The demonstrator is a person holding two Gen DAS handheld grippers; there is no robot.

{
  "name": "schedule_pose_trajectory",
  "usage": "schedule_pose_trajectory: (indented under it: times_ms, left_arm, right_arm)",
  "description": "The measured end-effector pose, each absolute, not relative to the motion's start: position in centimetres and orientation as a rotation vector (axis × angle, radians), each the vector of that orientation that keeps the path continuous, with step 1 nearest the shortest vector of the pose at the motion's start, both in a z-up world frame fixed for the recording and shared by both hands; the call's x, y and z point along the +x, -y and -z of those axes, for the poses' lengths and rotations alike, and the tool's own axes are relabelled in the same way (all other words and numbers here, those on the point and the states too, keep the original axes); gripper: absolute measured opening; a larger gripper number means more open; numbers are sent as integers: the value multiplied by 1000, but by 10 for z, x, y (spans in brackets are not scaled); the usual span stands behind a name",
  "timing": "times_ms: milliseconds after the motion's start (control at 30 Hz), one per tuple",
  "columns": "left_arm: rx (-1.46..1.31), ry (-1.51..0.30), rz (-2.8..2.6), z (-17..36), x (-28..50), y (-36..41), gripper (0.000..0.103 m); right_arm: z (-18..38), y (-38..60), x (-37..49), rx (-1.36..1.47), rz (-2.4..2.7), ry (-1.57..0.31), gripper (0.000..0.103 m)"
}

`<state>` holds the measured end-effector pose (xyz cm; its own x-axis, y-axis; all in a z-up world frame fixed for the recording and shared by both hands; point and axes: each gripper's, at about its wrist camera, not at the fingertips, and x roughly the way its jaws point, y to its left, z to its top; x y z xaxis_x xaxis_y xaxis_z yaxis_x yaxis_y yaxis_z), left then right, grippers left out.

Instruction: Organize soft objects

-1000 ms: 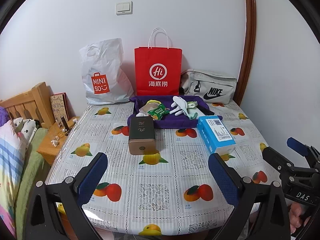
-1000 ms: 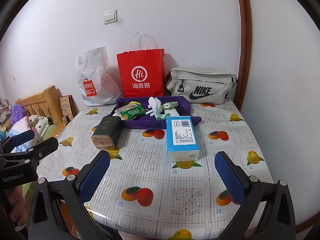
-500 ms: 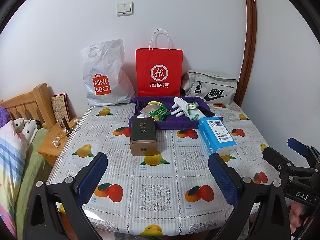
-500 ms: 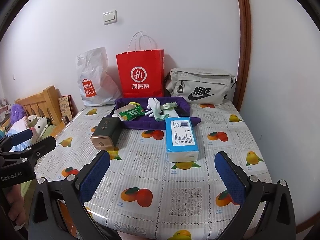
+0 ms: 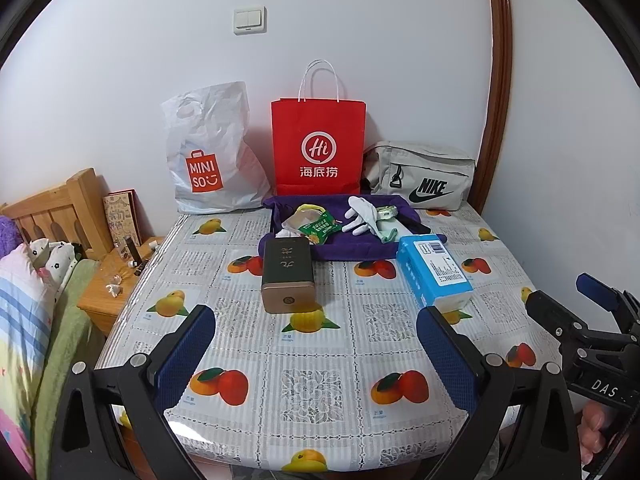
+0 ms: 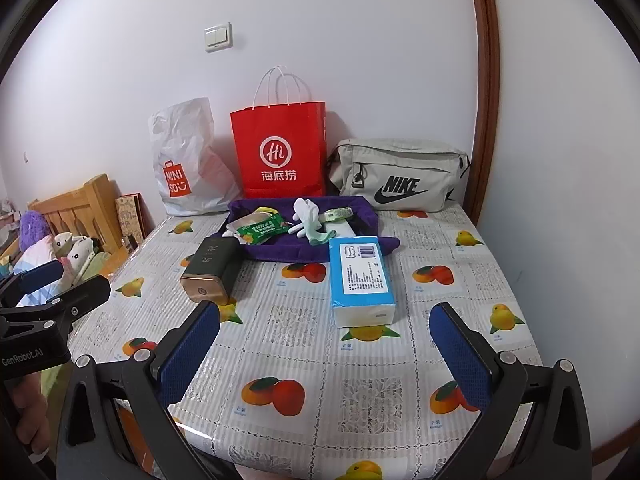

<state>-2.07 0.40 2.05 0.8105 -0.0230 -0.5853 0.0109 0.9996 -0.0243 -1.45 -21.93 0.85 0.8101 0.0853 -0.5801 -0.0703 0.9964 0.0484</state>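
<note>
A purple cloth tray [image 5: 352, 250] [image 6: 276, 252] sits at the back of the table. In it lie a white glove [image 5: 362, 216] [image 6: 306, 216], a green snack packet [image 5: 318, 228] [image 6: 260, 229] and other small soft items. A blue tissue pack [image 5: 434, 272] [image 6: 360, 276] and a dark tin with a gold end [image 5: 287, 276] [image 6: 210, 270] lie in front of it. My left gripper [image 5: 316, 354] and my right gripper [image 6: 324, 350] are both open and empty above the table's near edge.
A white Miniso bag [image 5: 212, 160], a red paper bag [image 5: 318, 148] and a grey Nike pouch [image 5: 420, 180] stand against the back wall. A wooden bedside stand [image 5: 116, 284] and bed lie left of the table [image 5: 312, 384]. A wall is close on the right.
Both grippers have shifted slightly; the scene has drifted a little in view. Both stay open and nothing on the table has moved.
</note>
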Motion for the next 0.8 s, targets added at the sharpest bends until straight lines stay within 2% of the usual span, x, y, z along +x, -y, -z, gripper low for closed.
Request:
schedule_pose_trajectory:
  times_ms: [800]
  left_arm:
    - [-24,-626,14,-22,-21,-8,102]
  right_arm:
    - [-11,221,-17,22,-81,-613,103]
